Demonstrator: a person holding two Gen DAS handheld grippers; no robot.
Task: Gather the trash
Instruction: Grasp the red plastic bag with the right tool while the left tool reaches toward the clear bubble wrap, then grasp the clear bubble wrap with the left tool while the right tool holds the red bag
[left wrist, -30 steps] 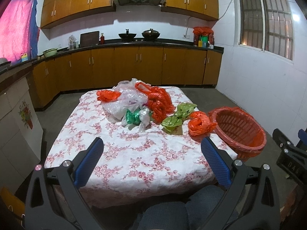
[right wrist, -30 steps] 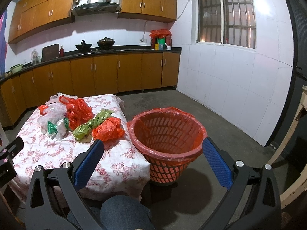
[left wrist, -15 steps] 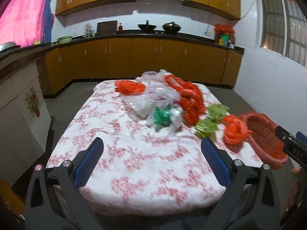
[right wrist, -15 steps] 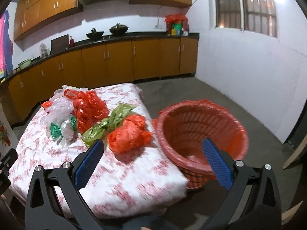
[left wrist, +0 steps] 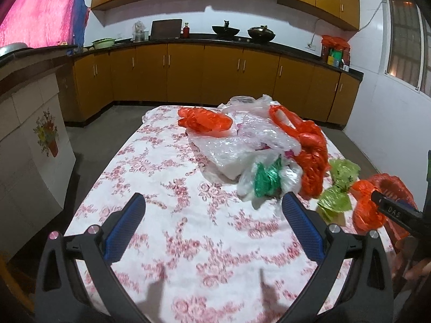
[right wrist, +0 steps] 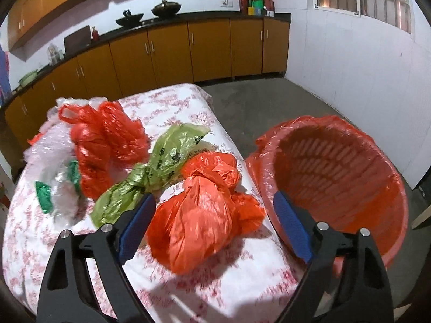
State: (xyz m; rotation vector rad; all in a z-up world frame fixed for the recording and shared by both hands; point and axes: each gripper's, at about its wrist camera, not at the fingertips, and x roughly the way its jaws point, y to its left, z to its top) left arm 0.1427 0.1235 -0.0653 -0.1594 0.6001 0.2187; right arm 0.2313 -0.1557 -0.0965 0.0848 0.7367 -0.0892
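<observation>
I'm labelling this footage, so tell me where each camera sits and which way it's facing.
Left wrist: on the left gripper, open, facing down the table towards the cabinets; the right gripper's tip and a hand show.
Right wrist: on the right gripper, jaws closing around the orange bag, not gripping, beside the basket.
Shared: orange bag, green bag, table, cabinets.

My left tongs [left wrist: 212,212] tilt downward with both blue-padded fingers [left wrist: 125,226] spread wide and nothing between them. My right tongs [right wrist: 214,218] also tilt downward; their jaws are closing, the pads [right wrist: 292,226] not yet pressing on anything. In the left wrist view, my right tongs [left wrist: 398,211] show at the right edge, with fingertips of my hand [left wrist: 412,269] below.
</observation>
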